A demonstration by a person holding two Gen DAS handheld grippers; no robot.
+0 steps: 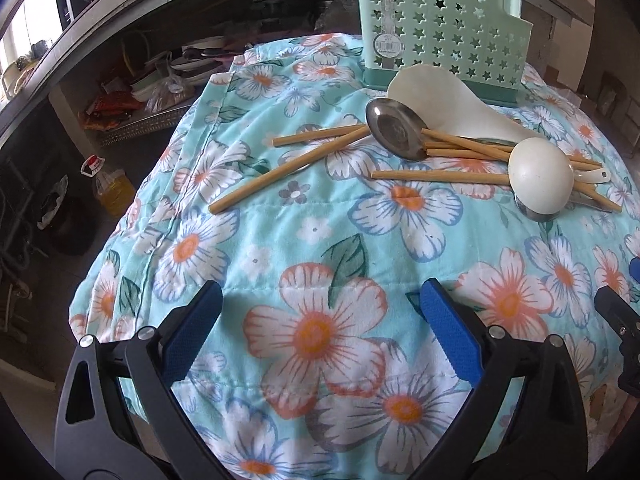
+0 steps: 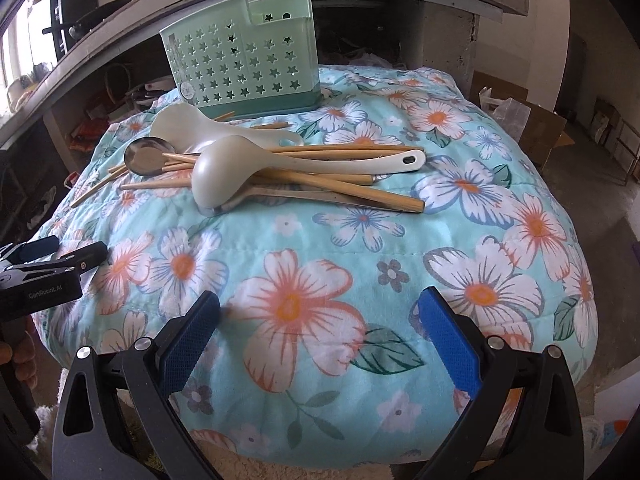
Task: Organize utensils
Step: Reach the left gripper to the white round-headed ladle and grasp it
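Wooden chopsticks lie crosswise in a heap with 2 white ladles and a steel spoon before the green caddy, handles pointing right. Left gripper and right gripper gape wide, empty.

From the right wrist view I read "GenRobot.AI" in pale letters on the black body of the left gripper, at the left edge. On the green utensil basket I see a round sticker with a barcode, but its print is too small for me to read. The oil bottle on the floor carries a red and white label I cannot make out.
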